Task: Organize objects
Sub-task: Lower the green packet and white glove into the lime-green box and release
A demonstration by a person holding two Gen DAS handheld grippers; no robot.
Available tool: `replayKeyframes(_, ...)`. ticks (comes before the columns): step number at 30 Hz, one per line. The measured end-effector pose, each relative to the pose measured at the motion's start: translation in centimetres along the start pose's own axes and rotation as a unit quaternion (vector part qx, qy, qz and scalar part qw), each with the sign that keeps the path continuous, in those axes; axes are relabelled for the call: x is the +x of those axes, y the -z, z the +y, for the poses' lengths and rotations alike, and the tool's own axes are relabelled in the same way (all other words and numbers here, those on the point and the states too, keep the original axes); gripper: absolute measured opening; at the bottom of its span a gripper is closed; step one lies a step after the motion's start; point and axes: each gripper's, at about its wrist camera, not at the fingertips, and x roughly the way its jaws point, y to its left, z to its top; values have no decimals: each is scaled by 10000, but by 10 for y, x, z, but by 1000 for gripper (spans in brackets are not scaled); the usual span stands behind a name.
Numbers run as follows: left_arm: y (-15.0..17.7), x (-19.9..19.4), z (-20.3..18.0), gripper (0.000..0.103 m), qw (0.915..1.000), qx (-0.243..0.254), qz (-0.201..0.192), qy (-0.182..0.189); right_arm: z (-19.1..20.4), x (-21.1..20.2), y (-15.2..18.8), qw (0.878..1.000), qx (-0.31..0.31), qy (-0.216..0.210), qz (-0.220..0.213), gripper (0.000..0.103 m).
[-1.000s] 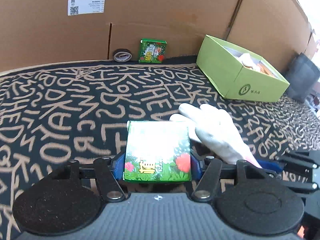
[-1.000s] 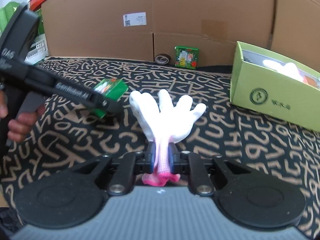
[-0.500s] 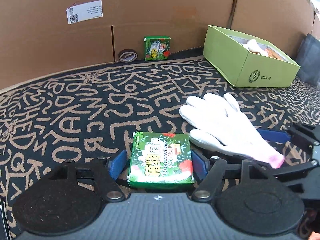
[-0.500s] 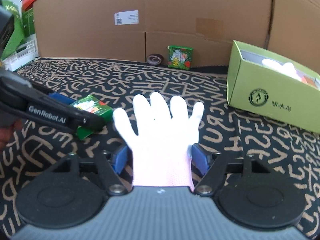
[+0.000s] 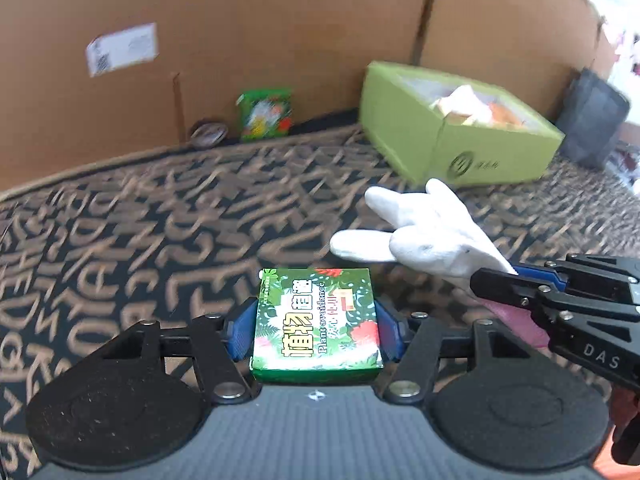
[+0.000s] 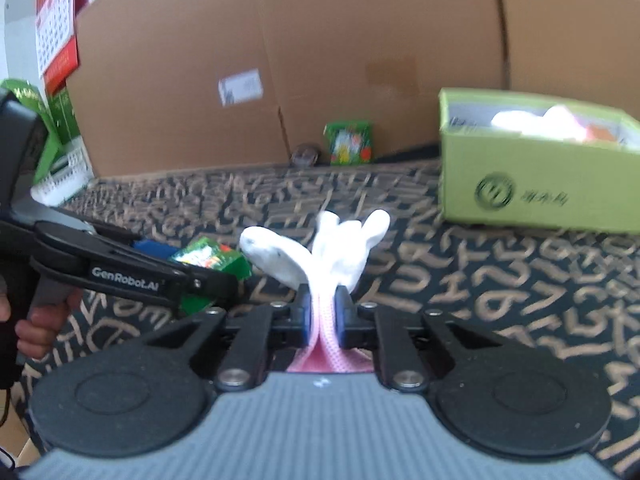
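Left gripper [image 5: 316, 330] clamps green packet [image 5: 317, 326]; right gripper [image 6: 322, 312] pinches white glove [image 6: 340, 248] cuff. Green box [image 6: 536, 184] ahead-right, patterned worktop [image 6: 500, 272] open between.

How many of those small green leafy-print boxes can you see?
2. One small green box is gripped in the left claw; the other green box stands at the cardboard wall. More may be hidden inside the lime-green carton.

Background: cardboard wall [image 6: 360, 60] with white label [image 6: 239, 87] | red wall calendar [image 6: 56, 20] at far left | dark bag [image 5: 592, 120] right | letter-patterned cloth [image 5: 140, 220] over tabletop.
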Motion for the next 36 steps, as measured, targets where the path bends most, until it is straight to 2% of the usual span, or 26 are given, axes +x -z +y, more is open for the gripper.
replayKeyframes(6,-55,-9,-42,63,9964,226,-657,479,-32,-47,-39,9936,-127,753,-829,12)
replayKeyframes(10,-95,-9,-78,63,9904,507,-1131,616,-61,-68,-72,9805,-279,1458,-1284,12)
replayKeyframes(13,-125,2,-95,63,9885,440,-1260,709,-89,-69,-94,9702,-258,1911,-1465,12)
replayKeyframes(18,-162,47,-111,64,9896,381,-1324,405,-134,-39,-120,9540,-254,2599,-1475,12)
replayKeyframes(22,-172,83,-117,64,9891,508,-1378,122,-175,2,-126,9576,-152,2569,-1293,12)
replayKeyframes(25,-174,106,-118,64,9896,547,-1325,111,-198,28,-124,9593,-50,2604,-1094,12)
replayKeyframes(28,-172,130,-115,64,9923,506,-1127,97,-219,52,-121,9664,277,2467,-673,12)
replayKeyframes(30,-169,143,-111,64,9937,446,-1024,79,-227,68,-116,9692,355,2412,-343,12)
replayKeyframes(31,-167,145,-111,64,9928,468,-1102,31,-229,72,-113,9690,363,2429,-270,12)
replayKeyframes(35,-163,144,-112,65,9912,536,-1212,68,-226,75,-108,9681,297,2474,-267,14)
replayKeyframes(36,-168,144,-113,71,9911,483,-1228,171,-227,74,-110,9682,309,2463,-294,15)
